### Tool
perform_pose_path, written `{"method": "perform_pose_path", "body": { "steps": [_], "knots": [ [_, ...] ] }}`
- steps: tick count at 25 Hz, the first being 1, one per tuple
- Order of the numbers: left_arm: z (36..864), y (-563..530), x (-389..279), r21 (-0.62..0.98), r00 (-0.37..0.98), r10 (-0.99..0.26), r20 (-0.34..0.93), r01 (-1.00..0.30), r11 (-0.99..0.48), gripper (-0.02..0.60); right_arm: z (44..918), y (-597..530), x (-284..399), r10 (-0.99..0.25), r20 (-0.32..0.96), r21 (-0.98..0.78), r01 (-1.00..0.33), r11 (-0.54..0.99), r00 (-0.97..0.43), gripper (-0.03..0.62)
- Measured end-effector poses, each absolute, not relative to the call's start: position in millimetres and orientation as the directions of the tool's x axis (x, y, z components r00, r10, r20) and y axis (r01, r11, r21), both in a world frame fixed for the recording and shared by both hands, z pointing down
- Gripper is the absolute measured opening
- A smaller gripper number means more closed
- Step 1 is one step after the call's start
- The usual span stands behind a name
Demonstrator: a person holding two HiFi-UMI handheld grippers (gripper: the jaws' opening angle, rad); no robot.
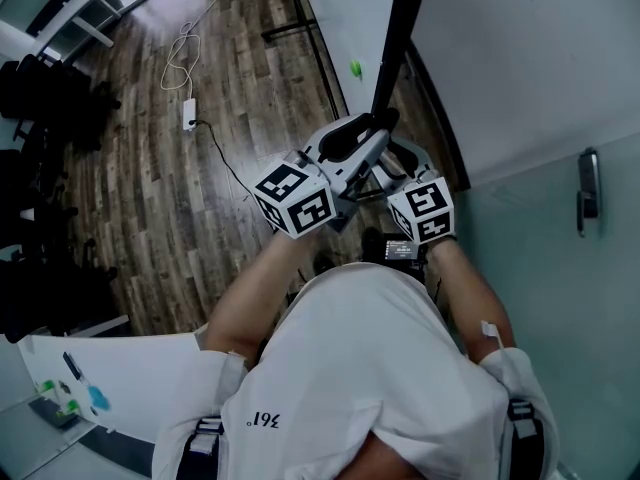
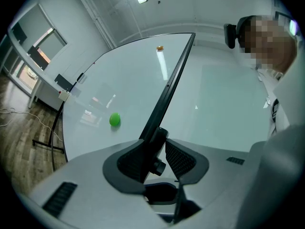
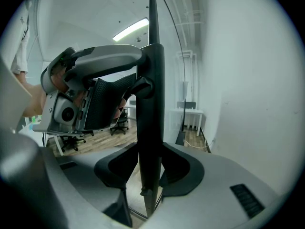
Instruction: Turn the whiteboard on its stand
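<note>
Plainly, the whiteboard (image 1: 335,8) is standing upright on its stand (image 2: 53,128) right in front of the person, and the head view is catching it almost edge-on, its dark frame (image 1: 395,48) running up the middle of the picture. It is looking like a wide, stiff panel, probably fairly heavy and slow to start swinging. The glossy writing face is offering nothing to pinch and would likely be slippery, so the rigid frame along the side is the sensible place to take hold. 1 green magnet (image 2: 115,119) is sitting on the face and might be jolted loose by a rough move.

Both grippers are working on that same side edge. The left gripper (image 2: 159,151) is straddling the frame with its jaws set wide, 1 pad lying against the dark strip and the other tight beside it, so it is reading as clamped on the edge. The right gripper (image 3: 150,168), just beside it along the frame, is pinching the strip between its 2 pads.

With 2 holds close together, a slow, even sideways pull seems wisest. Beyond the board, a white cable (image 1: 180,53) is trailing over the wooden floor (image 1: 230,88).
</note>
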State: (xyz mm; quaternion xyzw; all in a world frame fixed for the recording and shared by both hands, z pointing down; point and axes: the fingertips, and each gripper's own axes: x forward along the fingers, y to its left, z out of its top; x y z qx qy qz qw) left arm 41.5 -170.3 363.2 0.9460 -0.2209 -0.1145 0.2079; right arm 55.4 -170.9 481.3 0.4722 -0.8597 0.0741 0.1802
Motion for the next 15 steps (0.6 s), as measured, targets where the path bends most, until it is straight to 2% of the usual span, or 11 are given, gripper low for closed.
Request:
{"method": "perform_pose_path", "body": {
  "steps": [15],
  "knots": [
    [357.0, -152.3, 44.0, 0.45, 0.888, -0.443, -0.126, -0.346, -0.823, 0.141, 474.2, -153.0, 58.7, -0.792, 0.373, 0.047, -0.843, 0.536, -0.483, 0.172]
  ]
}}
